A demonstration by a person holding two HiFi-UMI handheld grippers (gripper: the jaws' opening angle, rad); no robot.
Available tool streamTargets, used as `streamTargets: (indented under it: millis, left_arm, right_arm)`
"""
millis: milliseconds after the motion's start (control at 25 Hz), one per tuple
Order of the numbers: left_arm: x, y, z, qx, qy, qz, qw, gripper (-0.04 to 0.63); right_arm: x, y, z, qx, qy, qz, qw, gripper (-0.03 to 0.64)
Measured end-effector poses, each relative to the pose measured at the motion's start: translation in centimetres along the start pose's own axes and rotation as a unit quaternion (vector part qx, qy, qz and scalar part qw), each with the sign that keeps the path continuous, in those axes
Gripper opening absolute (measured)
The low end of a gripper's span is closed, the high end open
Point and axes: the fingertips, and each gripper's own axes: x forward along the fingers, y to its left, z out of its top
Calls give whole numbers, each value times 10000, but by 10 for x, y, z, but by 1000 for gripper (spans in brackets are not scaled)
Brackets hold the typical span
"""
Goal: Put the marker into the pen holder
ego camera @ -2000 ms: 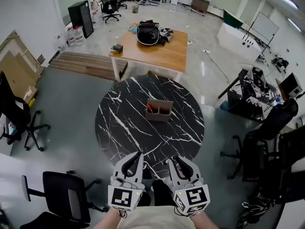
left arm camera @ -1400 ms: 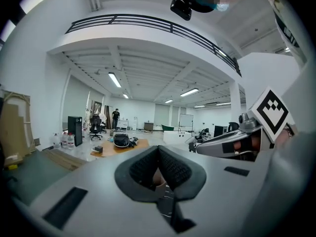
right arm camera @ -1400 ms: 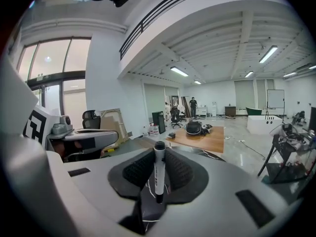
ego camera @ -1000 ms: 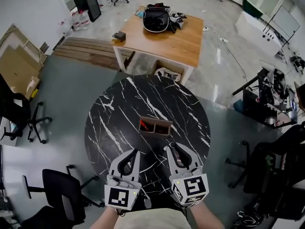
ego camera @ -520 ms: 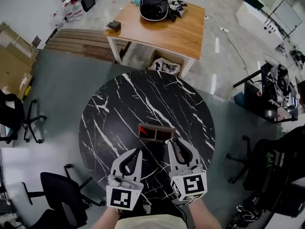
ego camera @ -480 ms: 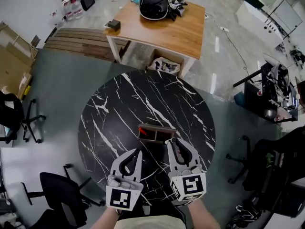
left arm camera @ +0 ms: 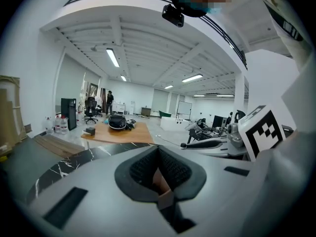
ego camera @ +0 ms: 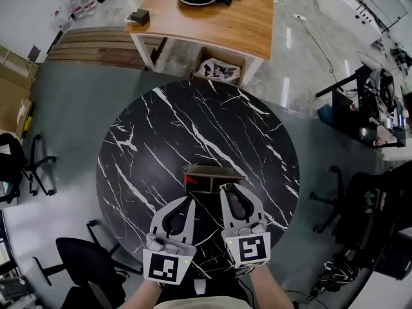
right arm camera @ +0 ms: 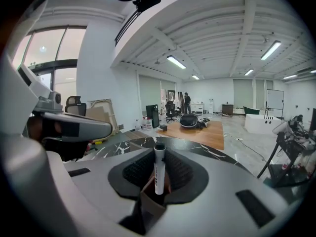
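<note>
Left gripper (ego camera: 188, 202), lower centre of head view: ribbed dark pads pressed together, nothing between them. Round table (ego camera: 148, 140): black marble, white veins. Brown box-shaped pen holder (ego camera: 210, 177) stands just above both gripper tips. Right gripper (ego camera: 226, 189) clamps a slim white cylindrical marker (right arm camera: 159, 171), dark end uppermost.

Marker (right arm camera: 159, 169) foot buried in right claw (right arm camera: 158, 157)

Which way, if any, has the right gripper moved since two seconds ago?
Yes: the right gripper went forward over the table toward the pen holder; from the table's near edge, its tips now reach the holder's near wall.
</note>
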Motion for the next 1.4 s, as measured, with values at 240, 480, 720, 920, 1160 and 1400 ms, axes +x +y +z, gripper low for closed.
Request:
streamTargets:
  millis: [240,480,720,920,1160,1400]
  left_arm:
    - [11,2,-14,-69,47,-78,9999,11]
    - [9,3,-30,-91,146,-38,9998,12]
    - [5,0,-34,-127,169,-55,9998,11]
    - [4,-5,-34,-82,141,-97,9998,11]
    - [-8,-15,-12,33,-20,-131,9999,11]
    - [-36,-32,17,102,-213,-153,9996,11]
  right_arm:
    - [14,1,-19,49,-84,-99,9999,81]
    - [16,-9,-54,443,547,-395,9967,83]
    - [18,-13,-60,724,621,-481,9943,84]
    - [5,-16,-49,534,482,-757,9945,84]
    - [-30,4,-20,597,260,-575,9962,83]
    - [-73,30,23,630,-8,-261,9977,59]
